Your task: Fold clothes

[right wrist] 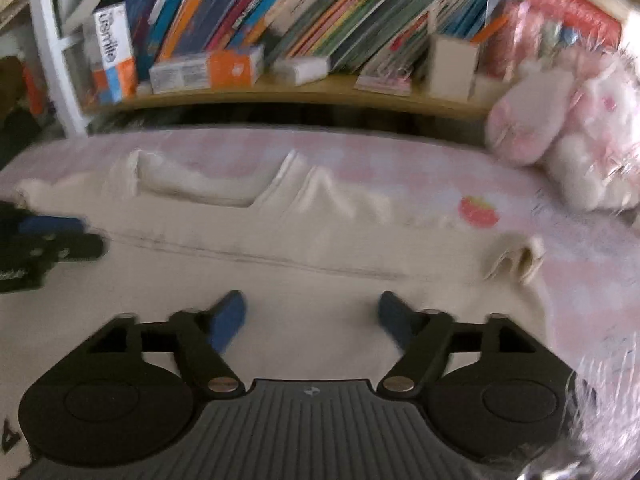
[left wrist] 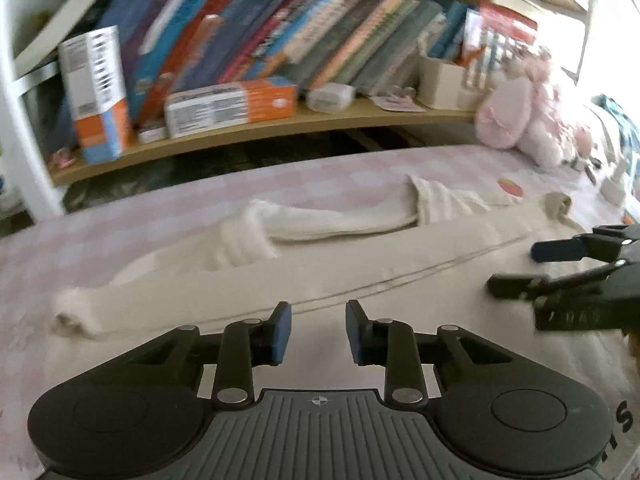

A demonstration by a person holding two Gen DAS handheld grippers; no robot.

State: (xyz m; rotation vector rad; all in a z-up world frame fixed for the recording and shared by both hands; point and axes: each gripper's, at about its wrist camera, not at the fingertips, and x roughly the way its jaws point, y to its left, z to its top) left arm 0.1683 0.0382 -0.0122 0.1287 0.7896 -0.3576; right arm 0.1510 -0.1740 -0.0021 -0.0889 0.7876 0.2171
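Both the left gripper (left wrist: 318, 332) and right gripper (right wrist: 312, 320) hover with jaws apart, holding nothing, above the cream garment (left wrist: 360, 264) on the bed (left wrist: 120, 232).

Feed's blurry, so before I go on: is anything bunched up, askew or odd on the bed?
Nothing damaged or spilled. The cream garment lies partly folded on the pink sheet, its far sleeve doubled back and its right cuff rumpled. Both hand-held grippers are open above it.

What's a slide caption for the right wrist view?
Open right gripper over a cream garment spread on the pink checked bed, bookshelf behind, plush toy at right.
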